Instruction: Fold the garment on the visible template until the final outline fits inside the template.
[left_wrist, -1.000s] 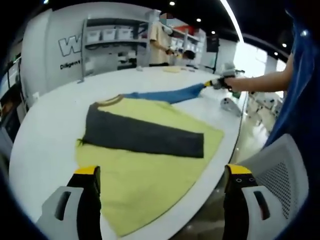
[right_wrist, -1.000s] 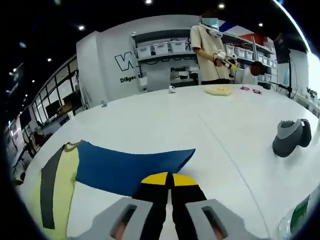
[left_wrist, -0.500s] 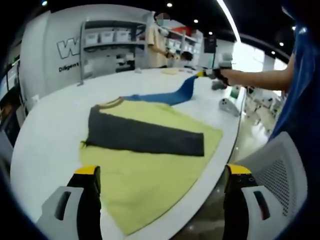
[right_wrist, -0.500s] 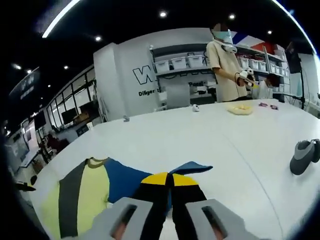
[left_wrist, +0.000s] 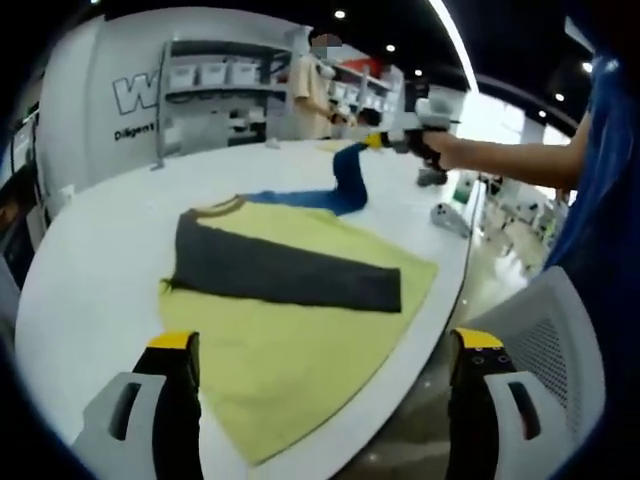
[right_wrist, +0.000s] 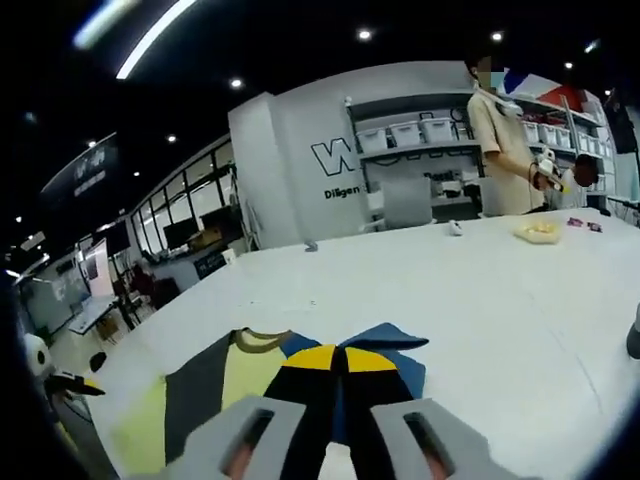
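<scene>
Garment (left_wrist: 300, 320) fabric is seen spread flat across the white table (left_wrist: 90, 260) in the left gripper view, a yellow shirt with a dark grey sleeve (left_wrist: 285, 275) folded across its body. Its lower part reaches the table's near edge, and the collar points toward the table's middle. The left claw (left_wrist: 325, 345) is held spread wide above the near edge, its two yellow-tipped jaws well apart and nothing between them. A blue sleeve (left_wrist: 335, 185) is seen lifted off the table at the garment's far side, pinched at its cuff by the right claw (left_wrist: 375, 142), which is held by a person's bare arm (left_wrist: 500, 155) reaching in from the right. A white mesh chair (left_wrist: 545, 350) is seen beside the table's near edge. A person in a beige top (left_wrist: 312, 90) is standing past the far edge, in front of shelves (left_wrist: 215, 85).

In the right gripper view, the right claw (right_wrist: 343, 352) is seen pressed together on the blue sleeve (right_wrist: 395, 350), whose cloth shows on both sides of the yellow tips. The garment (right_wrist: 190, 400) is seen beyond, lying near the table's (right_wrist: 480, 290) left edge, with collar, yellow body and grey sleeve visible. A small yellow object (right_wrist: 541, 231) is lying near the far edge, close to the standing person (right_wrist: 505, 150).
</scene>
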